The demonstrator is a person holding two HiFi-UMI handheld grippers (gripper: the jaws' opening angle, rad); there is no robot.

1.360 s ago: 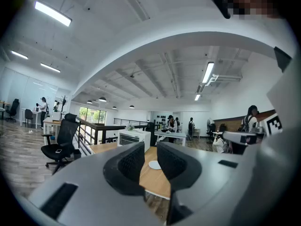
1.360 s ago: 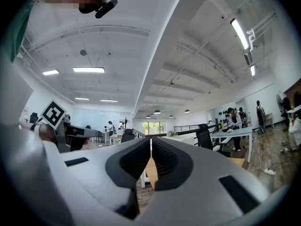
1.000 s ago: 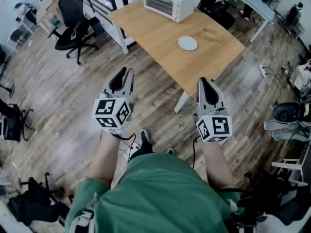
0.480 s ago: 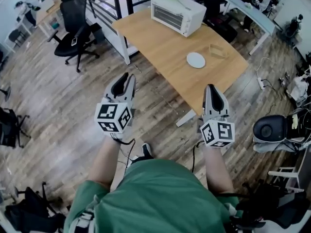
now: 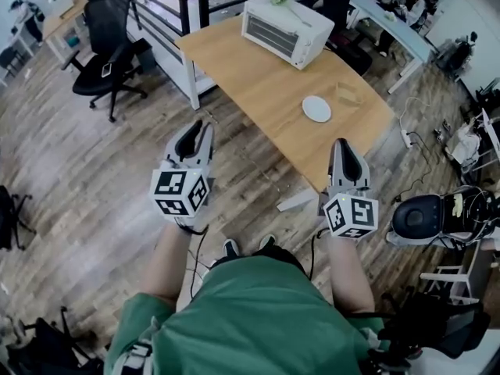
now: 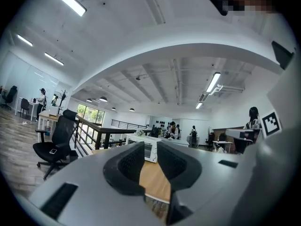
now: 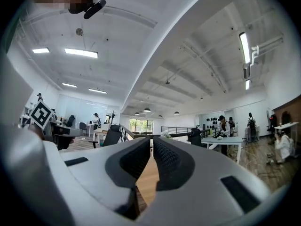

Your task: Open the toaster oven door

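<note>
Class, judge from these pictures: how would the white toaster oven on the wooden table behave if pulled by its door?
The toaster oven looks boxy and rigid, so probably stiff and unlikely to roll. It sits on the smooth table, so it may slide forward. Its wide, low shape suggests tipping is unlikely.

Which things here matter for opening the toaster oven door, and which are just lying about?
For the job: toaster oven, door shut; table under it; left gripper and right gripper, both shut and empty.
Lying about: plate; office chair.
</note>
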